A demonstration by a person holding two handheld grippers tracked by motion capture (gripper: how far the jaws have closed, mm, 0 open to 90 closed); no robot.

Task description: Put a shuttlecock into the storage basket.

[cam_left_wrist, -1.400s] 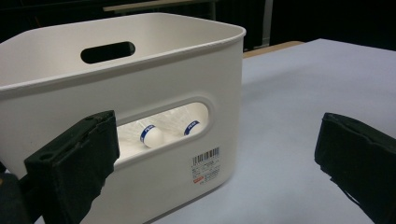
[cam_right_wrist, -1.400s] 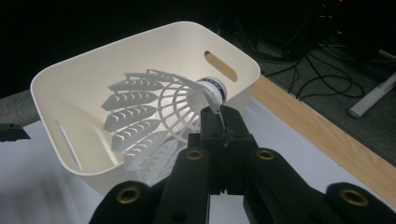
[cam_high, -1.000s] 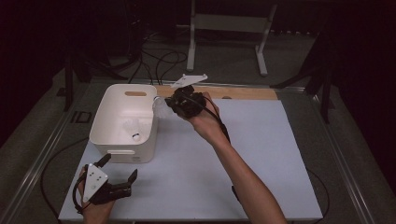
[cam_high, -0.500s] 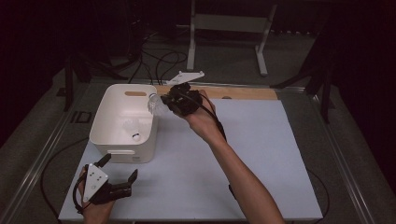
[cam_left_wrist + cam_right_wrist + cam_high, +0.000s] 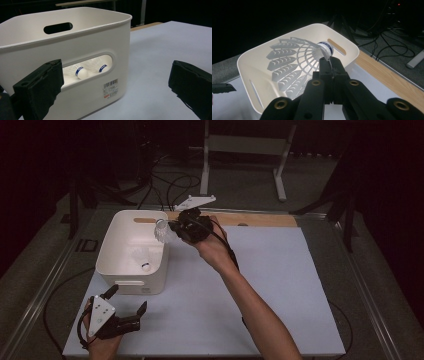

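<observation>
Where the gripper (image 5: 329, 61) pinches it, the white shuttlecock (image 5: 294, 65) tilts.

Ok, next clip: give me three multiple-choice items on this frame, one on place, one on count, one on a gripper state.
1. Where is the shuttlecock that the right gripper holds?
A. Over the white bin's rim
B. Lying on the table sheet
C. Beside the left gripper

2. How many shuttlecocks show through the bin's side opening in the left gripper view?
A. None
B. Two
C. Five

3. How do the left gripper's jaws stand?
A. Shut on a shuttlecock
B. Shut on the bin's rim
C. Open, nothing between them

Answers:
1. A: in the high view the shuttlecock hangs at the right rim of the white bin.
2. B: two blue-banded cork ends show in the opening.
3. C: the left gripper has its pads wide apart, short of the bin's wall.
</observation>
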